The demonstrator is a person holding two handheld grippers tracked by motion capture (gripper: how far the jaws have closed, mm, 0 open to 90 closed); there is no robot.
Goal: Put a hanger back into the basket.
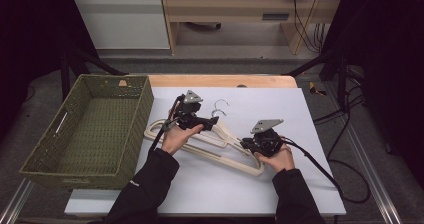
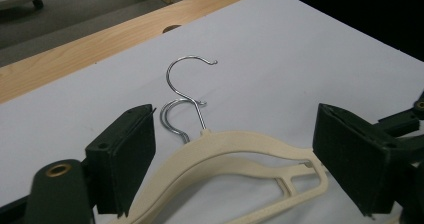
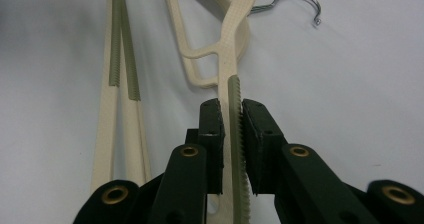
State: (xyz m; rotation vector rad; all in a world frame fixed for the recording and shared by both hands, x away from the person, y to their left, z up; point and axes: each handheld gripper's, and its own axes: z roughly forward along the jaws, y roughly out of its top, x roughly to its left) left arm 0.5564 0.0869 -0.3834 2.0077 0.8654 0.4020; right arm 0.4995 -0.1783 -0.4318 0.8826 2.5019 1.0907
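Two cream plastic hangers (image 1: 220, 145) with wire hooks (image 1: 220, 104) lie stacked on the white table sheet (image 1: 280, 109). My left gripper (image 1: 209, 122) is open, its jaws wide apart on either side of the top hanger's neck (image 2: 220, 146), just below the two hooks (image 2: 185, 79); the pads do not touch it. My right gripper (image 1: 246, 144) is shut on the top hanger's shoulder arm (image 3: 231, 49), the pads pressing its green ribbed strip (image 3: 235, 134). Beside it lie the hangers' long bars (image 3: 107, 114), with more green strips.
A green woven basket (image 1: 142, 115) stands open at the left, its side against the white sheet. A strip of wooden tabletop (image 1: 220, 80) shows behind the sheet. A black cable (image 1: 320, 169) trails from the right gripper over the sheet's right edge.
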